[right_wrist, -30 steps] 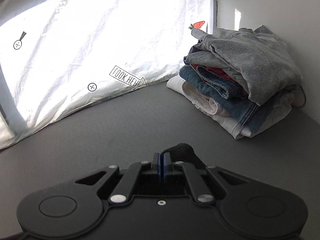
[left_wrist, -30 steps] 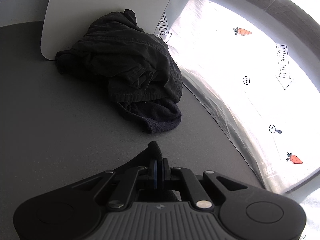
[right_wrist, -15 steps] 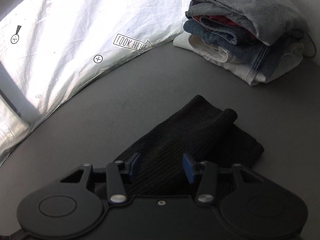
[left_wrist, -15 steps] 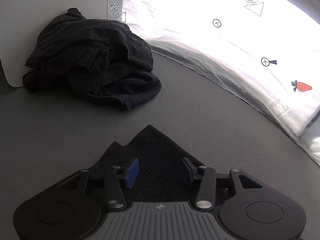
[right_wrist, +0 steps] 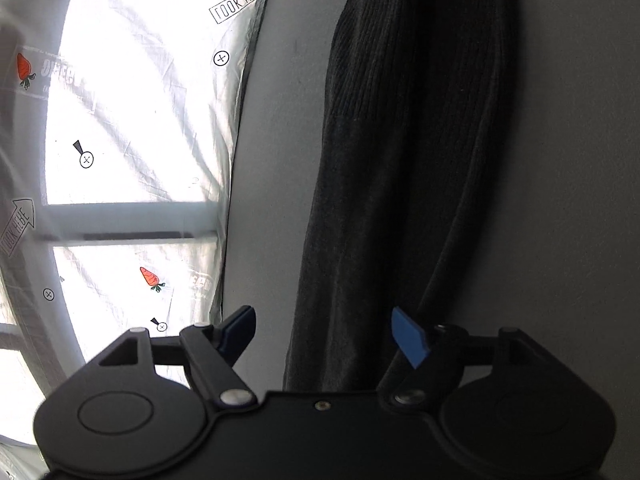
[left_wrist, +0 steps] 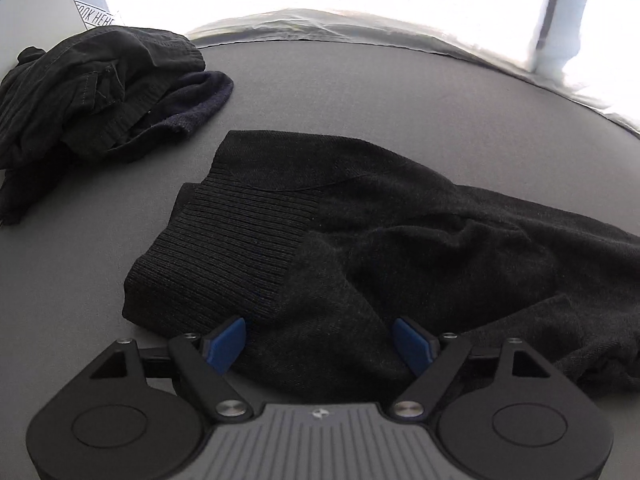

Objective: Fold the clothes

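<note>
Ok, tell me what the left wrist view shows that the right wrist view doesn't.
Only the left wrist view shows the heap of dark clothes beside the black sweater, and the left tongs, open. Only the right wrist view shows the right tongs, open, and a window bar behind the sheet. Both show the sweater, the grey table and the white printed sheet.

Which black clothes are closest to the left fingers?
The black knit sweater lying spread out right in front of the left gripper. The crumpled dark pile sits farther back, on the left.
</note>
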A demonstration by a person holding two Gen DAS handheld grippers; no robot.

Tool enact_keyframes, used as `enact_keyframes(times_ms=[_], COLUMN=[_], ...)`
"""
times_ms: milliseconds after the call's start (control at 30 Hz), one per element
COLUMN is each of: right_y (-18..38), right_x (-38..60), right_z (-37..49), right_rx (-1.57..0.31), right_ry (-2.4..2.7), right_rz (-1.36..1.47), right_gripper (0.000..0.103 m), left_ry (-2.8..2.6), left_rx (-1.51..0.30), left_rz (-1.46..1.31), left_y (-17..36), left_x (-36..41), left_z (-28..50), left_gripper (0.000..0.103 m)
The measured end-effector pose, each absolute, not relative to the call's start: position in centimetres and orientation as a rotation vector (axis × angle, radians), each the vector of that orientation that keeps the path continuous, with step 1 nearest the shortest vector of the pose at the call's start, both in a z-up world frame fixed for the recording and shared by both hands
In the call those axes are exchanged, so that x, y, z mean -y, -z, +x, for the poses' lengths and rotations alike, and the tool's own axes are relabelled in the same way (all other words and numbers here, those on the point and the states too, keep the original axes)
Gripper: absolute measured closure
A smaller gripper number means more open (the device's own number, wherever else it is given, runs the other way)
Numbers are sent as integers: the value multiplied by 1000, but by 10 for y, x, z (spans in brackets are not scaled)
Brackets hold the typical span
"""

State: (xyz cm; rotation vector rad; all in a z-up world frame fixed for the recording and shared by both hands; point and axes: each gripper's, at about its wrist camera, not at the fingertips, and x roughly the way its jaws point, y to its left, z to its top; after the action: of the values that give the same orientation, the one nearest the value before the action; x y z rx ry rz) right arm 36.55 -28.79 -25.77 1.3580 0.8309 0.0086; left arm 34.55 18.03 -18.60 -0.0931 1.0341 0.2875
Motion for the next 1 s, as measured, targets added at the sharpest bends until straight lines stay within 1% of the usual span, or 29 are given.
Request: enact_keyframes(times_ms=[200,533,633,700,833,867,900,1000], right_y=[258,260,257,252,257,259,260,265], right_x=[210,125,103,94,91,90,90,89], right_z=[370,404,409,407,398,395,392,385], right_rx=[-935,-1046,-1078,-1079,-1085,-1086,-1088,-1091], right_ry=[-145,-353,-388,-412,-422,-423,-424,-426], right_rz=[1241,1222,1158,1122,1177,1191,1206,1250], right_gripper=[25,24,23,22,23,26,32,38], left_ry=[-183,-89,-86,-85,-81,-72,-69,-74], left_rx=[-1075,-1103,-1103,-1107,-1112,-1101,-1100,-1099], left_rz=[-59,-46,-54,-69,-122,-111,-95,-80], left_y=[188,187,187,187,191,192,192,192], left_x=[-187,-191,-190,-191,-199,-199,-198,-197], left_z=[351,344,341,337,326,322,320,316], left_gripper=[6,3,3,3,1,1,1,1])
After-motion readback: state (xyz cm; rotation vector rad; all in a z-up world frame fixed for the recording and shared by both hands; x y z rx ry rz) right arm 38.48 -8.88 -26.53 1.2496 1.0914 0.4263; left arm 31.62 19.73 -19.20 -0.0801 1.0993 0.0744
